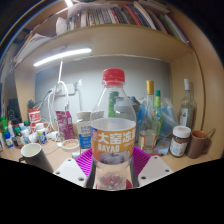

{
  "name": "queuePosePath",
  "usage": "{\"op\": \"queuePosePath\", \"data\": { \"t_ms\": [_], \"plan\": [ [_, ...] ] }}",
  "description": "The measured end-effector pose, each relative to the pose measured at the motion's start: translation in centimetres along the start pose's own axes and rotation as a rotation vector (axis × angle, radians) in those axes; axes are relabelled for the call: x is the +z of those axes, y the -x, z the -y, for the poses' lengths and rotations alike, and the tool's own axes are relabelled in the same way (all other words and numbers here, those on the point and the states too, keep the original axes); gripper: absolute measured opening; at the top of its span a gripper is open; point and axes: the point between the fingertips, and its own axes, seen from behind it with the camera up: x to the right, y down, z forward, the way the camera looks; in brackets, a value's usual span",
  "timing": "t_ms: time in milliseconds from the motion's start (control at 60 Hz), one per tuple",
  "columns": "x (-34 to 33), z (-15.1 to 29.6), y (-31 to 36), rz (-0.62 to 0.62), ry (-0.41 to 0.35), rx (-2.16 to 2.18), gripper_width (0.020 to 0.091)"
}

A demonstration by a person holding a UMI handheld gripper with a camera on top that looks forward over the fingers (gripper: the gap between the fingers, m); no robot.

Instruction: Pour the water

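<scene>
Clear water bottle, red cap up, long axis vertical, orange label facing the camera. Clamped between both purple pads of the gripper, above the cluttered desk. Left of the bottle: dark mug. Right of it: glass bottles, lidded jar. Above: bookshelf.

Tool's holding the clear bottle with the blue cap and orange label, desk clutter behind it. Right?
Not quite: the cap is red, not blue, as the gripper view shows. The rest holds: the tool grips the clear bottle with the orange label, and desk clutter stands behind it.
</scene>
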Motion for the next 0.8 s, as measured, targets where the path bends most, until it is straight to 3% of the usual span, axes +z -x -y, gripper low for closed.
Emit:
{"op": "queuePosePath", "data": {
  "t_ms": [133,217,250,317,550,800],
  "plan": [
    [0.0,0.0,0.0,-0.012,0.006,0.0,0.0545],
    [-0.1,-0.9,0.0,-0.022,0.088,-0.014,0.0592],
    [-0.3,-1.5,0.0,-0.022,0.138,-0.013,0.0655],
    [-1.2,-1.9,0.1,-0.023,0.191,0.014,0.0857],
    [-7.7,0.0,0.5,-0.049,0.223,0.048,0.0838],
    [-20.9,4.9,3.4,-0.067,0.207,0.04,0.084]
  ]
}}
